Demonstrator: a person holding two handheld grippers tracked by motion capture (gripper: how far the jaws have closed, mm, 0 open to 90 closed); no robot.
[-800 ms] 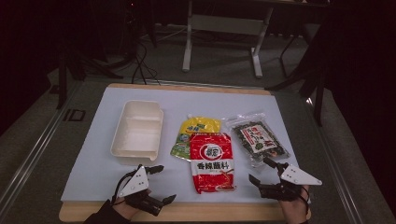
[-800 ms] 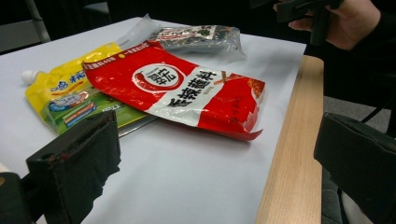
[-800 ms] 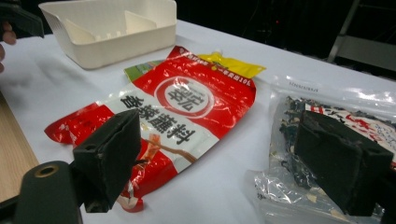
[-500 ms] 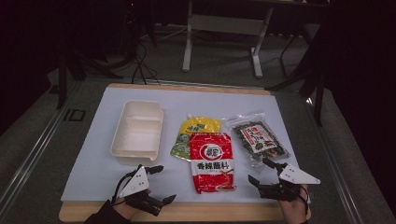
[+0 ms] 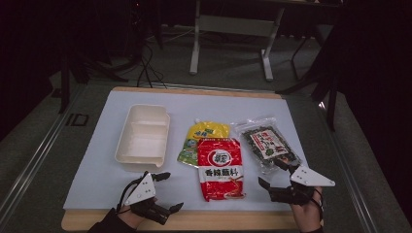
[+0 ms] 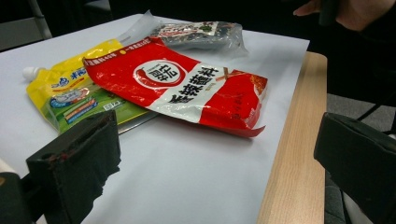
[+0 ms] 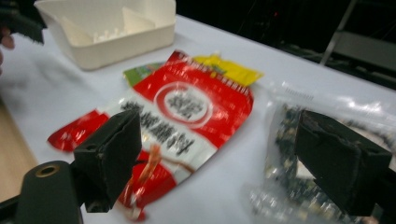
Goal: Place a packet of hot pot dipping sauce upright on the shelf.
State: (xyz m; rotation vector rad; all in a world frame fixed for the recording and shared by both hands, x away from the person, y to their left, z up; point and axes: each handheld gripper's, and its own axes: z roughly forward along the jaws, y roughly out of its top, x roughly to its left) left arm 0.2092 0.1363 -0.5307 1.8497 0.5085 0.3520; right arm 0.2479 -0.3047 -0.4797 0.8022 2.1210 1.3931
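Packets lie in a row mid-worktop, apparently staged for packing: a glossy red sachet point(image 5: 221, 167) overlapping a yellow spouted pouch point(image 5: 204, 138), a clear crinkly seaweed bag point(image 5: 267, 143) to the right, and a rigid cream divided tray point(image 5: 143, 136) to the left. Left gripper point(image 5: 163, 191) and right gripper point(image 5: 274, 174) rest near, jaws apart, empty.

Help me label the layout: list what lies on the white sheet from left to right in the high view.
White container → yellow pouch → red packet → clear bag of dark dried food. The yellow pouch and red packet overlap, the red one lying on top.
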